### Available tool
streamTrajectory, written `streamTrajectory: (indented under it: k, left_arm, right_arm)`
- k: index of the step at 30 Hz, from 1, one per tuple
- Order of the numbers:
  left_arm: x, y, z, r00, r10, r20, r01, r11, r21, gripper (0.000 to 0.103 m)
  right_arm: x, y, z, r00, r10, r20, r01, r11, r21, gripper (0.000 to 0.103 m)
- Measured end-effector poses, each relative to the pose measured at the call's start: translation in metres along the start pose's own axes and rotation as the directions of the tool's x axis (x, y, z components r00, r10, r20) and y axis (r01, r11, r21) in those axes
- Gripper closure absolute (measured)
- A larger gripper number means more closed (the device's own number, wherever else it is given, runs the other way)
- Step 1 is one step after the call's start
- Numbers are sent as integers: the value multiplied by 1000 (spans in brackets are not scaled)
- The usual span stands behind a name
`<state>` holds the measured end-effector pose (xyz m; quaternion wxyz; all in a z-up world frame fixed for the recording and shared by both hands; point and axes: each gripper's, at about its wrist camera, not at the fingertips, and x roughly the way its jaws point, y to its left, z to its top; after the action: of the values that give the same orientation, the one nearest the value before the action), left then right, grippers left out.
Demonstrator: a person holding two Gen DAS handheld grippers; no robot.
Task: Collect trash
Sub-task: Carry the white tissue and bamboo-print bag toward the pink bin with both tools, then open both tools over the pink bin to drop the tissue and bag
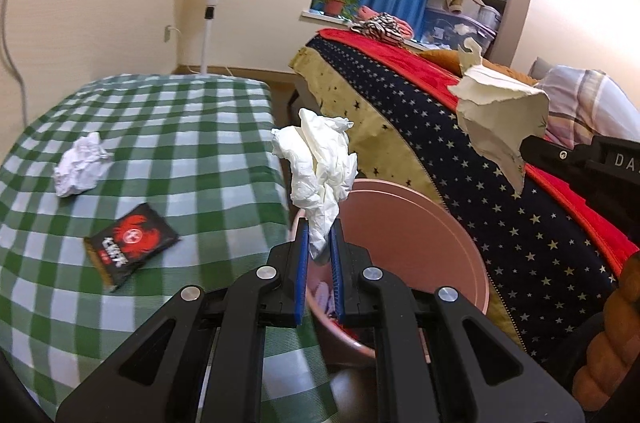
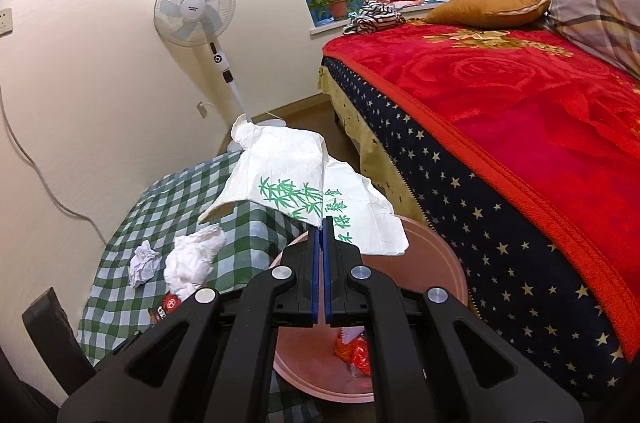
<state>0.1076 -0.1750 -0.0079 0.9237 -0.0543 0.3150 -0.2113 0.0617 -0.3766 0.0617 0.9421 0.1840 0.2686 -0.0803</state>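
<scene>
A round pink bin (image 2: 440, 263) stands on the floor between the worktop (image 1: 160, 127) and the bed (image 2: 520, 127); at its bottom lie a crinkled orange-red wrapper (image 2: 354, 351) and some pale scraps. The left gripper (image 1: 320, 243) tilts down over the bin's rim, its blue pads pinching a soft, crumpled white tissue (image 1: 320, 163) that stands up above the jaws. The right gripper (image 2: 322, 247) also tilts down over the bin, its pads pressed on the edge of a stiff, creased white paper (image 2: 280, 175) printed with green bamboo leaves. On the worktop's green-and-white checked cloth lie a tight white paper ball (image 1: 80, 171) and a flat, glossy black packet (image 1: 128, 247) with a red emblem, well apart from the bin.
</scene>
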Motion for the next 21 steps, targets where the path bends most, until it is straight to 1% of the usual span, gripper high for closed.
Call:
streamTrajectory:
  k: [13, 15, 16, 17, 18, 19, 21]
  left_arm:
    - [34, -16, -2, 996, -63, -59, 63, 998, 2, 92]
    - [39, -20, -2, 993, -84, -84, 86, 996, 16, 86]
    - [40, -20, -2, 992, -86, -87, 88, 996, 21, 75]
    - [39, -20, -3, 993, -81, -84, 84, 996, 22, 68]
    - [38, -19, -3, 993, -81, -81, 83, 996, 18, 68]
    - [37, -18, -3, 993, -83, -82, 85, 996, 13, 68]
    - [34, -14, -2, 994, -77, -82, 78, 997, 13, 68]
  right_arm:
    - [11, -11, -1, 998, -48, -26, 48, 999, 13, 100]
    - [13, -13, -2, 998, -59, -34, 60, 998, 24, 95]
    - [14, -15, -2, 997, -62, -38, 63, 998, 30, 93]
    - [15, -17, -2, 997, -66, -42, 67, 997, 39, 88]
    - [16, -18, -3, 996, -72, -43, 74, 996, 47, 78]
    - [16, -19, -3, 996, -77, -42, 79, 996, 52, 74]
    - [15, -18, -3, 996, -77, -37, 79, 996, 51, 73]
